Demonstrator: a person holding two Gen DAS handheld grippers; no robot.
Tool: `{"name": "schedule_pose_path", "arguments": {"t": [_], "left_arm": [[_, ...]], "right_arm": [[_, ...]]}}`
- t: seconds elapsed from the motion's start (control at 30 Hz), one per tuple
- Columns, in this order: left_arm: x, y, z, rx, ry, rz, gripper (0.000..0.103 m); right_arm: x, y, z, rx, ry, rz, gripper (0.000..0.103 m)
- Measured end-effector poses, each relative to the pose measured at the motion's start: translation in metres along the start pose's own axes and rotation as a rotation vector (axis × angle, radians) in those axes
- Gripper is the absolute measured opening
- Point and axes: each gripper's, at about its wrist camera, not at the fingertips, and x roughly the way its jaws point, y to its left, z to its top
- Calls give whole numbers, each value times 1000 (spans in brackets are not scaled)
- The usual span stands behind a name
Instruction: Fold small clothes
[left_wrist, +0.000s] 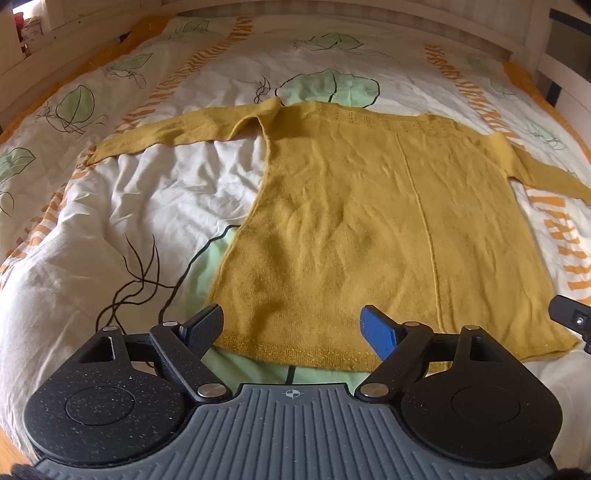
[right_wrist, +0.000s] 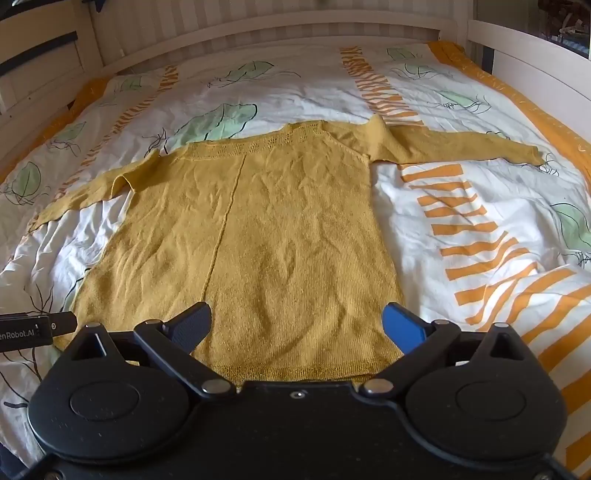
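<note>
A mustard-yellow knitted sweater (left_wrist: 351, 229) lies flat on the bed, hem toward me and both sleeves spread out sideways. In the right wrist view the same sweater (right_wrist: 266, 240) fills the middle. My left gripper (left_wrist: 291, 326) hovers open over the hem's left part, with nothing pinched between its fingers. My right gripper (right_wrist: 297, 325) stands open above the hem's right part, also holding nothing. The left sleeve (left_wrist: 166, 133) reaches toward the left bed edge, the right sleeve (right_wrist: 461, 147) toward the right.
The bed carries a wrinkled white duvet (left_wrist: 155, 192) with green leaves and orange stripes. A white slatted headboard (right_wrist: 277, 33) runs along the far side, and white rails flank the bed. The other gripper's tip (left_wrist: 572, 317) shows at the right edge.
</note>
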Motion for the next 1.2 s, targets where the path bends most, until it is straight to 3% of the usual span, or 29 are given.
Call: {"name": "schedule_pose_path", "arguments": {"t": [1.2], "left_arm": [[9,-7,-5,-19,61,-41,81]], "right_arm": [[13,-2,-6,29,89,5,99]]}}
